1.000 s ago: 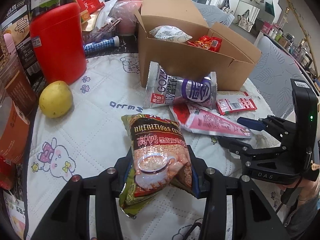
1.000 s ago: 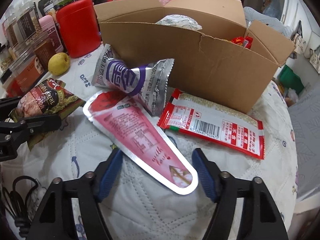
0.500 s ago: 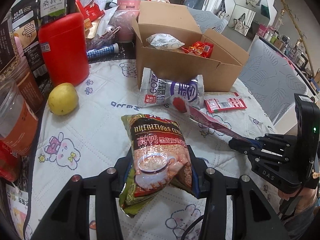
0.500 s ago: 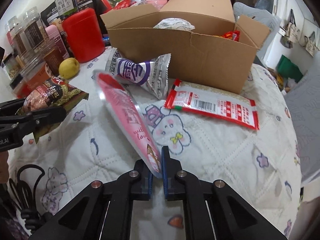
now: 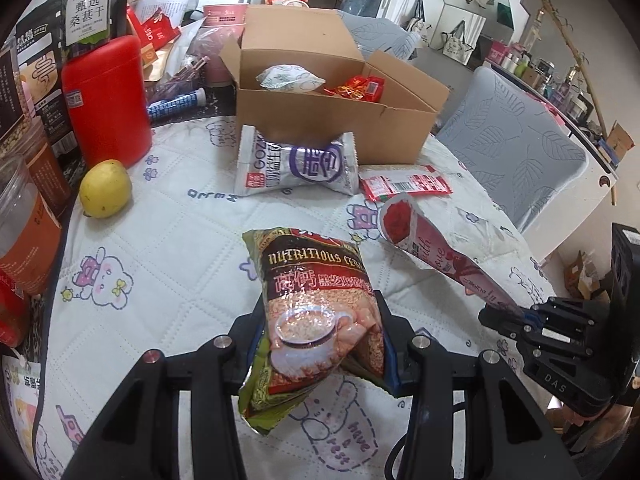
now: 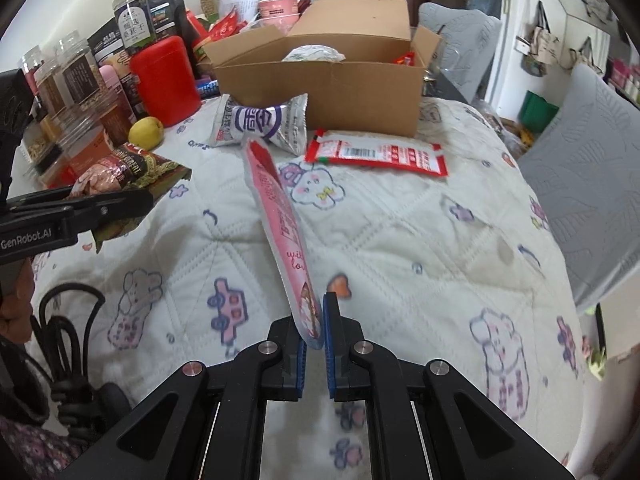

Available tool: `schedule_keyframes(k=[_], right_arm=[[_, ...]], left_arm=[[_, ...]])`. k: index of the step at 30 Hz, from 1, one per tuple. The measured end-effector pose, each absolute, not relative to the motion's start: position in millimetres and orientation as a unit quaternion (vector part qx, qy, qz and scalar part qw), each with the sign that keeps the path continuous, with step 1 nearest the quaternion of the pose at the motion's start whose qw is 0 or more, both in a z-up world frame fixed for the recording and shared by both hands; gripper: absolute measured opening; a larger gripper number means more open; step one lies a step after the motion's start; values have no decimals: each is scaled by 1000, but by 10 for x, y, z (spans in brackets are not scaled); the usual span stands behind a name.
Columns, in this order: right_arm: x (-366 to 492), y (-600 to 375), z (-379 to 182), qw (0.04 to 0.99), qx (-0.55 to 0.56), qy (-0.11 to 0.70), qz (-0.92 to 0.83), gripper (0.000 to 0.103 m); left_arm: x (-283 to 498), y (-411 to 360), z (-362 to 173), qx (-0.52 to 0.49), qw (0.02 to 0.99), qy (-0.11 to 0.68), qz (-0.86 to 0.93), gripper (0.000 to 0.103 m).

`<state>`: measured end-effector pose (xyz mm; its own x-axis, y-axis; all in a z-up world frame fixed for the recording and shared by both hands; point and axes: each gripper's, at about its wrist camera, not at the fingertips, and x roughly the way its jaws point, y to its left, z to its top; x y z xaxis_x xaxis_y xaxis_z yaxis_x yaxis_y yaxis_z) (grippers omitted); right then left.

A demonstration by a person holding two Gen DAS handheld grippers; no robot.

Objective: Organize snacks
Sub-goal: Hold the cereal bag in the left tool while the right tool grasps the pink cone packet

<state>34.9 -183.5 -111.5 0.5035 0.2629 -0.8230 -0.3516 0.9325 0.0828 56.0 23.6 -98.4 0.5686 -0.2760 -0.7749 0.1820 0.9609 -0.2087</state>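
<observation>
A round table covered in a white quilted cloth (image 6: 400, 240) printed with small cartoon bunnies and flowers holds a scatter of snack packets. The left gripper (image 5: 320, 344), black with two fingers, has its jaws closed against the sides of a green and brown bag of cereal (image 5: 316, 312) printed with a cup of oats, holding the bag's lower half clear of the cloth with its top pointing toward the middle of the table. The right gripper (image 6: 314, 340), black with blue pads, has its jaws nearly together, pinching the narrow tip of a long pink cone-shaped foil packet (image 6: 280, 224), which juts forward and upward with its wide end raised off the cloth. Toward the far side of the table sits an open brown cardboard box (image 5: 328, 116) with its flaps up; inside it lie a pale puffed packet (image 5: 288, 78) and some small red wrapped sweets (image 5: 358, 87). Leaning against the box's front is a silver and purple crinkled snack bag (image 5: 296, 166), and just beside that a flat red and white sachet (image 5: 406, 185) lies on the cloth. To the left stand a tall red plastic canister (image 5: 106, 100) and a yellow lemon-like fruit (image 5: 105, 188), with clear jars and dark packets crowded along the table's left edge.
</observation>
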Motion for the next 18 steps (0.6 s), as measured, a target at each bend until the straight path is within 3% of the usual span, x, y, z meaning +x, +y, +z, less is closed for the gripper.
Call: schedule_keyframes(k=[5, 6, 8, 10, 14, 16, 18], right_arm=[[311, -1899, -1221, 852, -24, 494, 168, 10], [327, -1893, -1232, 852, -24, 496, 166, 13], [352, -1888, -1222, 854, -18, 494, 163, 38], [380, -1856, -1200, 854, -14, 492, 169, 46], [448, -1747, -1187, 851, -31, 493, 176, 48], [485, -1675, -1201, 844, -41, 503, 181, 57], [486, -1627, -1194, 841, -43, 504, 190, 58]], left_arm=[[545, 198, -987, -49, 883, 447, -134, 45], [541, 197, -988, -49, 883, 447, -134, 45], [533, 199, -988, -50, 883, 447, -134, 45], [534, 216, -982, -51, 883, 447, -132, 45], [543, 261, -965, -52, 885, 445, -127, 45], [548, 283, -959, -53, 885, 445, -126, 45], [553, 298, -956, -55, 885, 445, -126, 45]])
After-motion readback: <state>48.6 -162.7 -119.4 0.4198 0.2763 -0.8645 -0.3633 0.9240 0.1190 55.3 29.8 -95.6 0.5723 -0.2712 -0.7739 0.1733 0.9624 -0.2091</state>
